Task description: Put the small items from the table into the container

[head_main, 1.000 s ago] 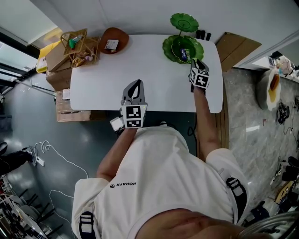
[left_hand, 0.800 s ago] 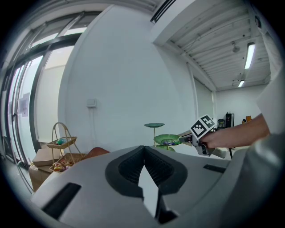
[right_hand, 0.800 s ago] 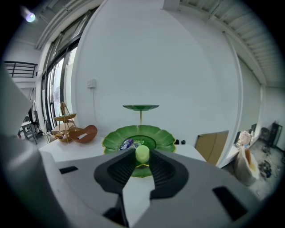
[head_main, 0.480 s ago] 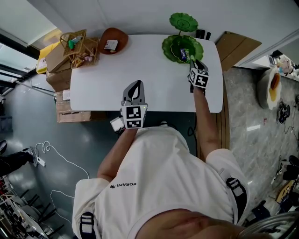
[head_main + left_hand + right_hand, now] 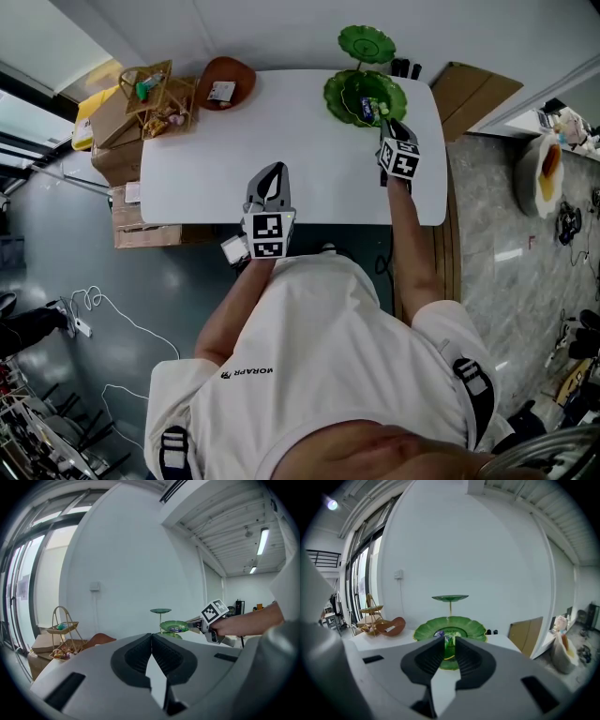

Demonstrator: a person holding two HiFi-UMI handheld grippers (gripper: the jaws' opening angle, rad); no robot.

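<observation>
A green two-tier stand is at the far right of the white table (image 5: 206, 159). Its lower leaf-shaped plate (image 5: 337, 94) (image 5: 424, 630) holds a few small items (image 5: 366, 106), one of them dark blue. The small upper plate (image 5: 367, 44) (image 5: 450, 597) looks bare. My right gripper (image 5: 387, 122) (image 5: 450, 639) points at the lower plate's near rim. Its jaws are closing and a narrow gap remains. I cannot tell whether the small pale thing at the tips is between them or in the plate. My left gripper (image 5: 272, 167) (image 5: 151, 634) rests at the table's front edge, shut and holding nothing.
A brown bowl (image 5: 228, 80) with a small card in it sits at the table's far left corner. Beside it are a wicker tiered basket (image 5: 155, 89) and cardboard boxes (image 5: 117, 141). Flat cardboard (image 5: 473, 94) leans past the right edge.
</observation>
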